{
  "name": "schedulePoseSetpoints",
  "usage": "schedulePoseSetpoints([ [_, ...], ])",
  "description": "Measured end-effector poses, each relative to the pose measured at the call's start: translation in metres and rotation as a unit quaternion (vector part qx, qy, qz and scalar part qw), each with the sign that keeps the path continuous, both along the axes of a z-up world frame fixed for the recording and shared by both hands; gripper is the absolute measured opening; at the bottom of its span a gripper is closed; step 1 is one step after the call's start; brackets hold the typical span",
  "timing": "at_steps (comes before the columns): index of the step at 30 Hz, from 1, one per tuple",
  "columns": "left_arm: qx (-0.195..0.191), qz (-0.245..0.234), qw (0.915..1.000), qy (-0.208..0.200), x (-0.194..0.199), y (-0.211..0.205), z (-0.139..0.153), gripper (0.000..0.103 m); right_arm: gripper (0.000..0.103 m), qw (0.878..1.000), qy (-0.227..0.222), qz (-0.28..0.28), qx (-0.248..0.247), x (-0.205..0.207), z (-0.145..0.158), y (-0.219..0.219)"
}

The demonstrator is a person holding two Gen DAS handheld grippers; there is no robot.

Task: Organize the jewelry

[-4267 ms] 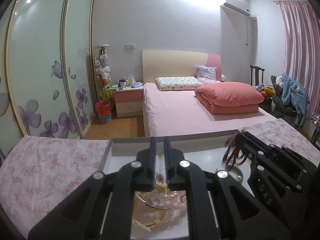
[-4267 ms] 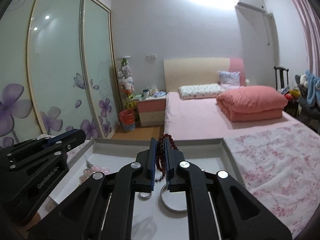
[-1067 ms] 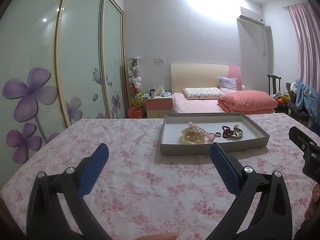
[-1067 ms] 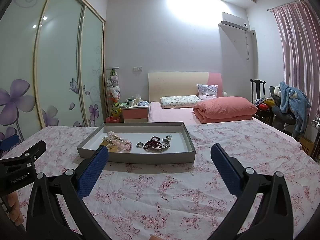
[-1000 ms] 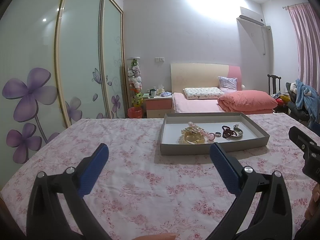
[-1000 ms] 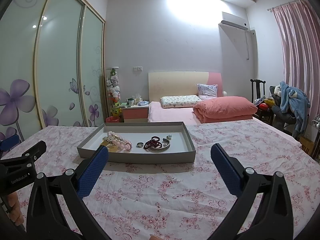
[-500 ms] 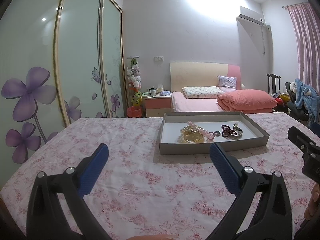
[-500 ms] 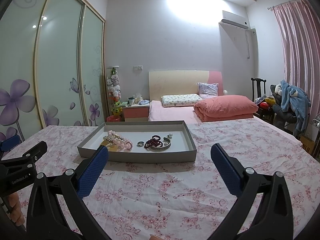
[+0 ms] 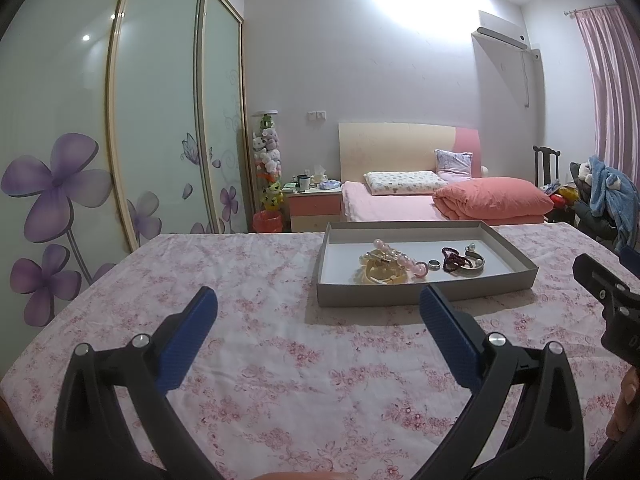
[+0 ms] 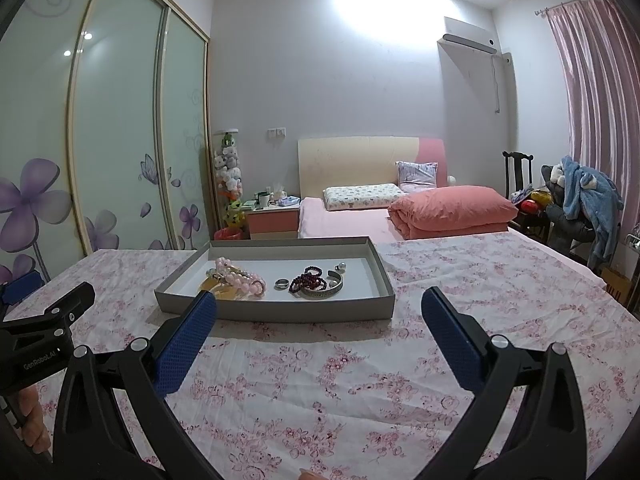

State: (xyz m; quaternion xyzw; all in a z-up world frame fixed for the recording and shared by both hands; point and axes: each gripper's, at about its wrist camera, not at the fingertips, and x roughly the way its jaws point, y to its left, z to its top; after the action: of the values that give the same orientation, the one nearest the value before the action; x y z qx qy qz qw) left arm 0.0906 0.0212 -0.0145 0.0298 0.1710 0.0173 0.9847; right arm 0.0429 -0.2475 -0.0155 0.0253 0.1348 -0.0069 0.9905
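Right wrist view, left to right: left gripper at the frame edge, its jaw spread not readable from here; tray on the floral cloth; right gripper, jaws wide apart, nothing between them, hanging well short of the tray.

Tray contents, left to right: pink beads lying over a yellowish bangle; ring; dark red beads touching the silver cuff. All jewelry sits inside the tray — none shows on the cloth.

Left wrist view confirms: left gripper also spread wide and empty, the tray ahead and to the right of it.

Our judgement: the gathering looks finished, or nearly so. If we tidy further, we should come in over the tray wall from above, close on one piece at a time, and lift the dark red beads clear of the cuff slowly — strands snag.
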Motion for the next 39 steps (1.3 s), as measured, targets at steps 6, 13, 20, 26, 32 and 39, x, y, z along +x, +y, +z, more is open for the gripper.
schedulePoseSetpoints([
  [6,0.0,0.0,1.0,0.001,0.0,-0.001,-0.001,0.099,0.101,1.0,0.0,0.0,0.0,0.002,0.001,-0.004],
  [13,0.0,0.0,1.0,0.001,0.0,-0.001,-0.001,0.099,0.101,1.0,0.001,0.0,0.001,0.003,0.001,-0.004],
  [20,-0.001,-0.001,1.0,0.002,0.0,-0.001,-0.001,0.099,0.101,1.0,0.001,0.0,0.001,0.003,0.002,-0.004],
  [26,-0.001,-0.002,1.0,0.002,-0.001,-0.002,-0.003,0.099,0.101,1.0,0.002,0.001,0.001,0.002,0.002,-0.004],
  [32,-0.001,-0.001,1.0,0.002,0.0,-0.002,-0.002,0.099,0.101,1.0,0.003,0.001,0.002,-0.002,0.002,0.005],
  [39,-0.001,-0.001,1.0,0.002,-0.001,-0.002,-0.002,0.099,0.101,1.0,0.003,0.002,0.002,0.0,0.002,0.002],
])
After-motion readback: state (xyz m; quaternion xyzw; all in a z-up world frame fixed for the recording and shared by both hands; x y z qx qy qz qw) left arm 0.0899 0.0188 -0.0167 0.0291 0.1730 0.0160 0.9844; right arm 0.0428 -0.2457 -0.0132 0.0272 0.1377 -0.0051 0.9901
